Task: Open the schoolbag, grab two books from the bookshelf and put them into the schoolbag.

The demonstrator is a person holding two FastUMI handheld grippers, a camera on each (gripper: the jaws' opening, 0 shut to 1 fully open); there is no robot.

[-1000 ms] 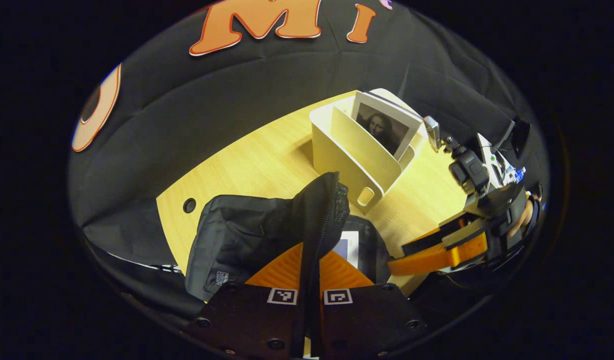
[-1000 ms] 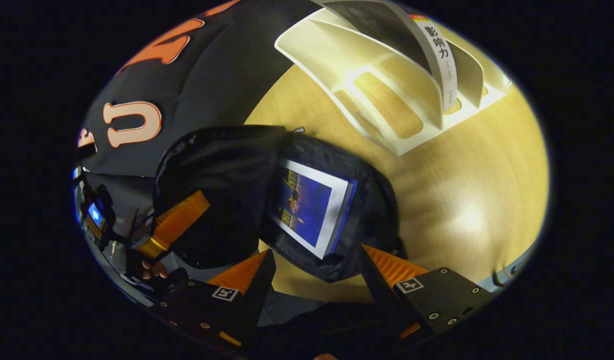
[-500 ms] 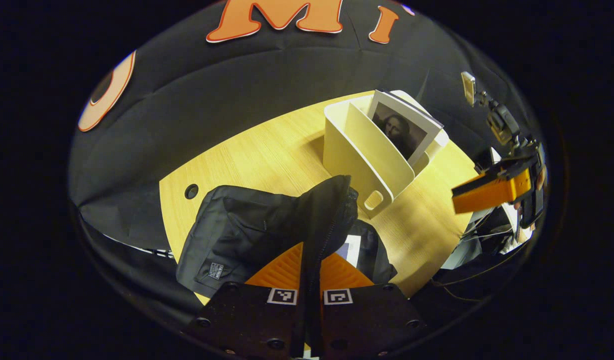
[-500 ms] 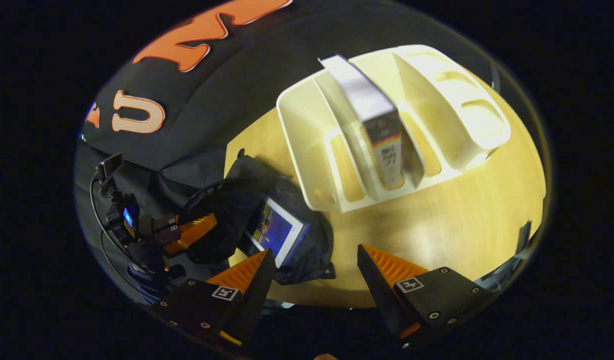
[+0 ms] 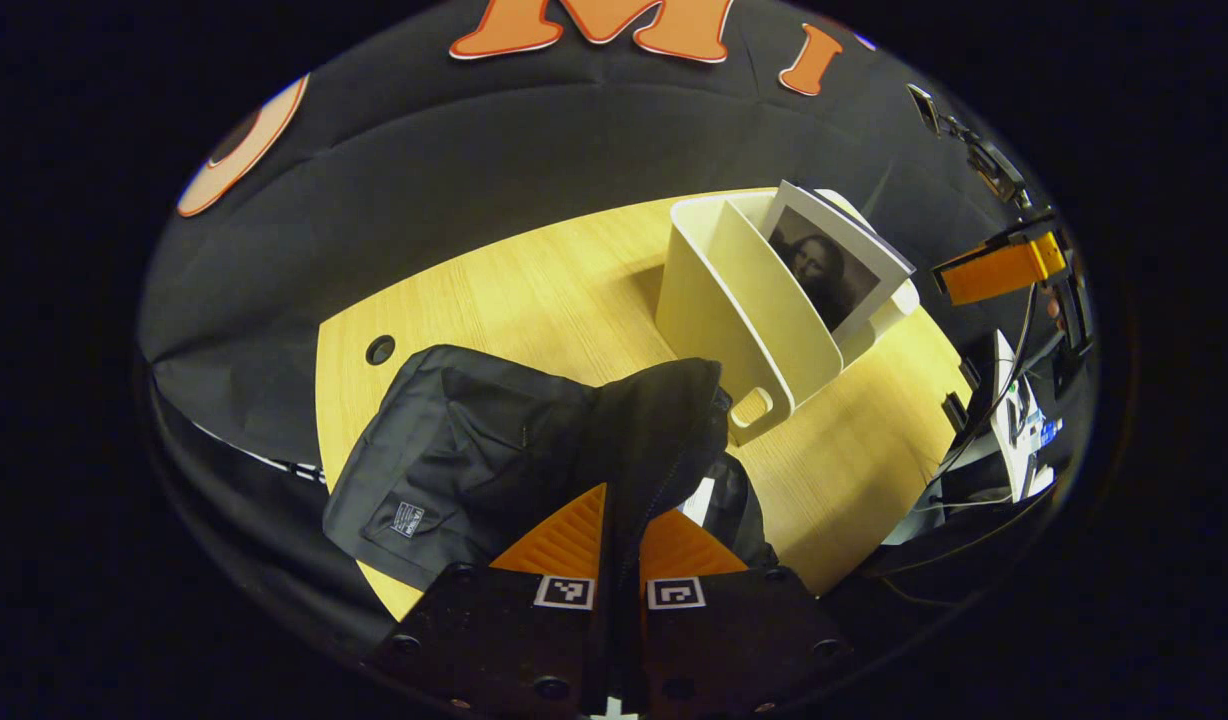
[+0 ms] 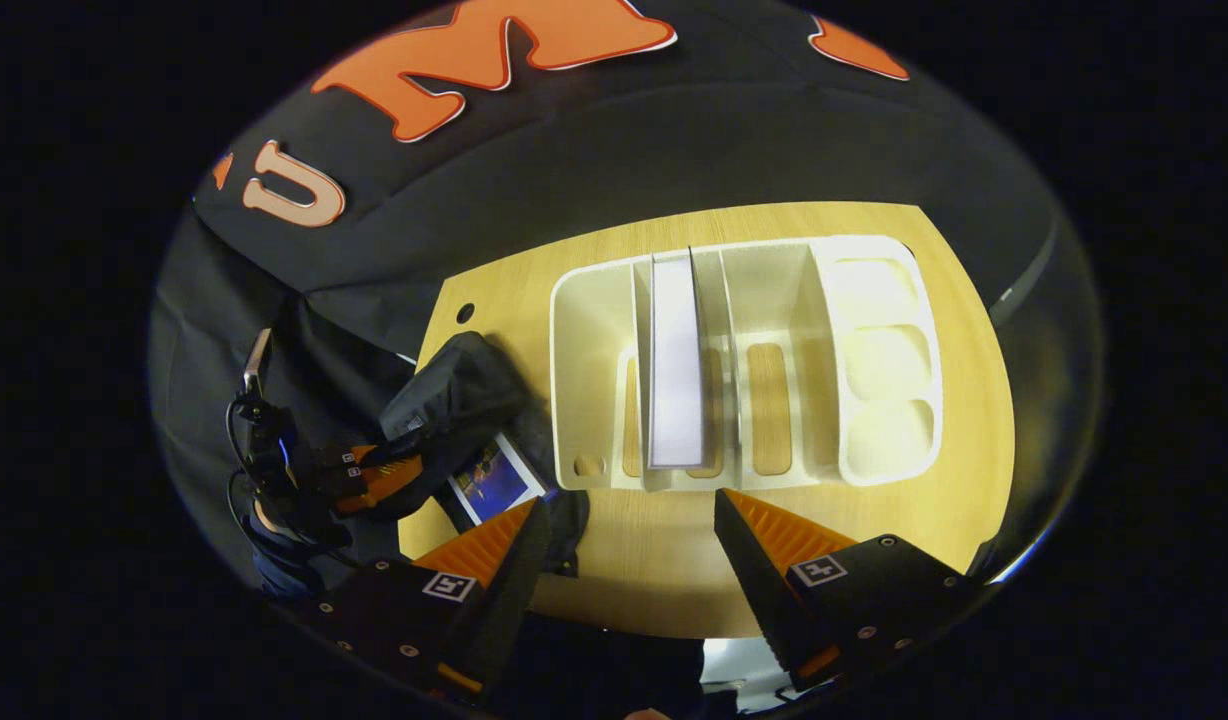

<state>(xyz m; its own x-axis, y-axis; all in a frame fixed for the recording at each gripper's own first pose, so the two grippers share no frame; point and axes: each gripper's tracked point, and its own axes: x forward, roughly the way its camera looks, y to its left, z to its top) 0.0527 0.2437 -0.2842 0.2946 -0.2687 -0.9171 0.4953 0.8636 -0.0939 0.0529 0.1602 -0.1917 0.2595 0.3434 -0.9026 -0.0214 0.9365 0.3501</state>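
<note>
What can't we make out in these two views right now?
- Book in the schoolbag: the raised flap hides most of it in the left gripper view.
- Bookshelf far slots: left gripper view, behind its dividers and the standing book.
- Bag interior: dark, unreadable.

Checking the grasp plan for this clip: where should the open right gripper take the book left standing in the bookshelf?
Grip the book by its upper edge, from above. It stands on edge between two dividers of the bookshelf, so its covers are walled in. The right gripper hangs open above it.
</note>
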